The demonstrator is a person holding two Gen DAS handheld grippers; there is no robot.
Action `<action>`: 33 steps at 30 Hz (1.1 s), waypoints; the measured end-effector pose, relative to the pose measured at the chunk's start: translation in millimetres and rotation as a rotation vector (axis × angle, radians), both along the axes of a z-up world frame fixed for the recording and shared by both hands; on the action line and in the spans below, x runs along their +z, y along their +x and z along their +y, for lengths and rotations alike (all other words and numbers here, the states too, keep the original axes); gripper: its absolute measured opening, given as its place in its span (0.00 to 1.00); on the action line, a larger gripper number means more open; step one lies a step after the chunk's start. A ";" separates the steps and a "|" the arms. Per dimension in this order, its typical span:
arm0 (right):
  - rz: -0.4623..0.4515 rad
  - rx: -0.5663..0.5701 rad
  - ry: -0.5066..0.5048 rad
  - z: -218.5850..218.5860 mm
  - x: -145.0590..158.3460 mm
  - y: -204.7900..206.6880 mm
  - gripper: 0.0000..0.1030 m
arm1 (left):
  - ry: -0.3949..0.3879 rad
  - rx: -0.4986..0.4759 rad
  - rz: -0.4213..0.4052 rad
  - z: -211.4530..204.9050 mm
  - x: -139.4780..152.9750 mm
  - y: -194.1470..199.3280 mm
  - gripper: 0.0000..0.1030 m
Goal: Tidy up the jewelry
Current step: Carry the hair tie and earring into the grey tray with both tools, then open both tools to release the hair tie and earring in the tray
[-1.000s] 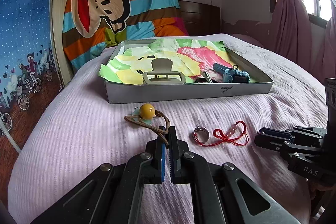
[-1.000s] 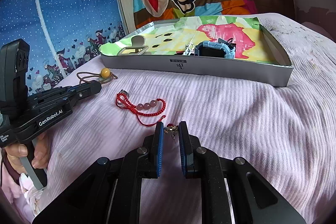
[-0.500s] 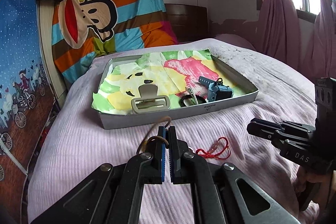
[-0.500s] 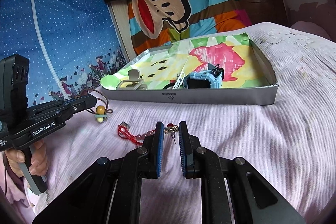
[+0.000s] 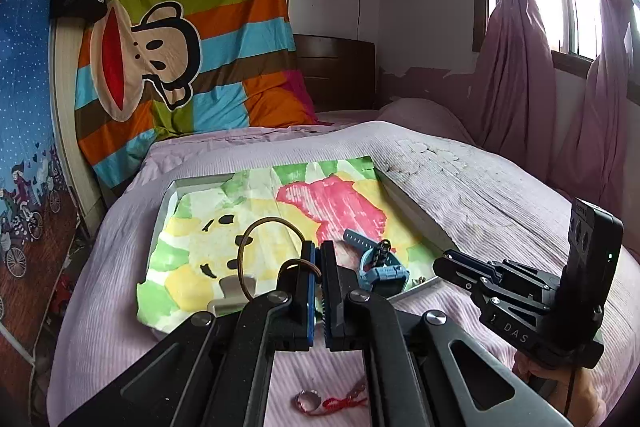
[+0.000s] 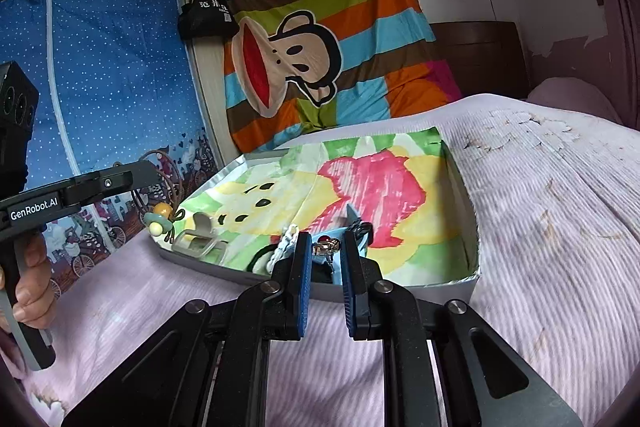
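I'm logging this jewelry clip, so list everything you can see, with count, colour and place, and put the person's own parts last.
Tray: one, grey, colourful paper lining, on the bed.
Hair tie: one, brown loop with yellow bead, hanging from the left gripper.
Earring: one, small, metallic with red bead, between the right gripper's pads.
Watch: one, blue, in the tray.
Hair clip: one, beige, in the tray's near left corner.
Red cord bracelet: one, on the bedspread.
Ring: one, silver, beside the bracelet.
Bedspread: one, pink.
Monkey blanket: one, striped, hanging behind.
Left gripper: black, shut.
Right gripper: black, shut.
Hand: one, gripping the left handle.
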State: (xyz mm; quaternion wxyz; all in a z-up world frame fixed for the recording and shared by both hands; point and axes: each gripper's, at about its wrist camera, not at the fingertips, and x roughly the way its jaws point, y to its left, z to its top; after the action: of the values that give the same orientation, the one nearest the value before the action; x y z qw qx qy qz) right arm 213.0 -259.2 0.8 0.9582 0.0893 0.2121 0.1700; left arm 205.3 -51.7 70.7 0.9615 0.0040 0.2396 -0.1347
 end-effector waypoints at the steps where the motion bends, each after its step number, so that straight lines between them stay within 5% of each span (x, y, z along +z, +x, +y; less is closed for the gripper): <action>1: 0.004 -0.007 -0.001 -1.2 -0.6 3.7 0.12 | -0.005 -0.002 -0.001 -3.8 -1.0 5.6 0.03; 12: 0.149 -0.045 -0.013 -5.6 -24.8 43.4 0.12 | -0.125 0.012 0.123 -25.5 -42.8 53.4 0.03; 33: 0.165 -0.040 -0.042 1.8 -32.4 48.9 0.15 | -0.111 0.054 0.230 -18.3 -75.3 50.7 0.03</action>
State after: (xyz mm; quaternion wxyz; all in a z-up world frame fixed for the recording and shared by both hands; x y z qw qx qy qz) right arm 261.9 -257.4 -31.5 0.9424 0.0869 0.2919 0.1385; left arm 256.0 -69.9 -4.6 0.9297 -0.0710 0.3406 -0.1212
